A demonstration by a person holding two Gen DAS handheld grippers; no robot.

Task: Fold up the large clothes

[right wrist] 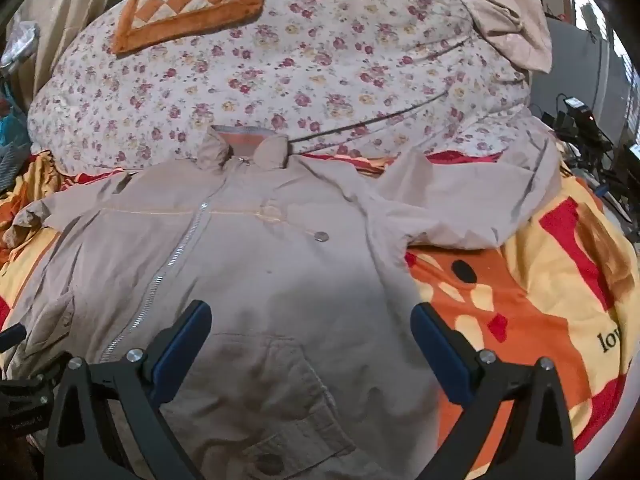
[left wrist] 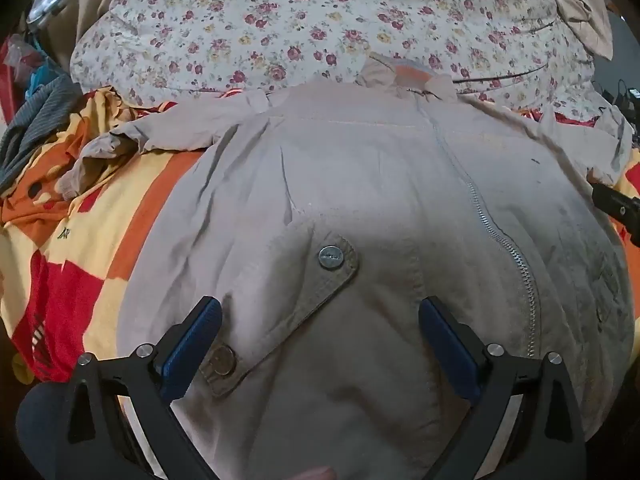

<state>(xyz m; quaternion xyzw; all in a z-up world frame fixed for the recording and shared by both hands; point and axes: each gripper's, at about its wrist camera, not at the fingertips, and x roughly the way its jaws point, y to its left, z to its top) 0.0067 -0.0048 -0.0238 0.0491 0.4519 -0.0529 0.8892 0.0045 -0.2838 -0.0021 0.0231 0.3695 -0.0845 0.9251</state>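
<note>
A beige zip-up jacket [left wrist: 360,184] lies spread front-up on a bed, collar at the far end and both sleeves out to the sides. My left gripper [left wrist: 320,312] hovers open over the jacket's lower left front, above a slanted pocket flap with a metal snap [left wrist: 331,257]. Nothing sits between its blue pads. In the right wrist view the same jacket [right wrist: 260,260] fills the middle. My right gripper [right wrist: 310,316] is open above its lower right front, over a flap pocket [right wrist: 280,392]. The right sleeve [right wrist: 460,208] stretches off to the right.
An orange, yellow and red blanket [right wrist: 540,300] covers the bed under the jacket. A floral quilt [right wrist: 280,72] is heaped behind the collar, with an orange checked cushion [right wrist: 192,4] on it. Other clothes [left wrist: 36,120] are piled at the left. Cables and devices [right wrist: 580,120] stand at the right.
</note>
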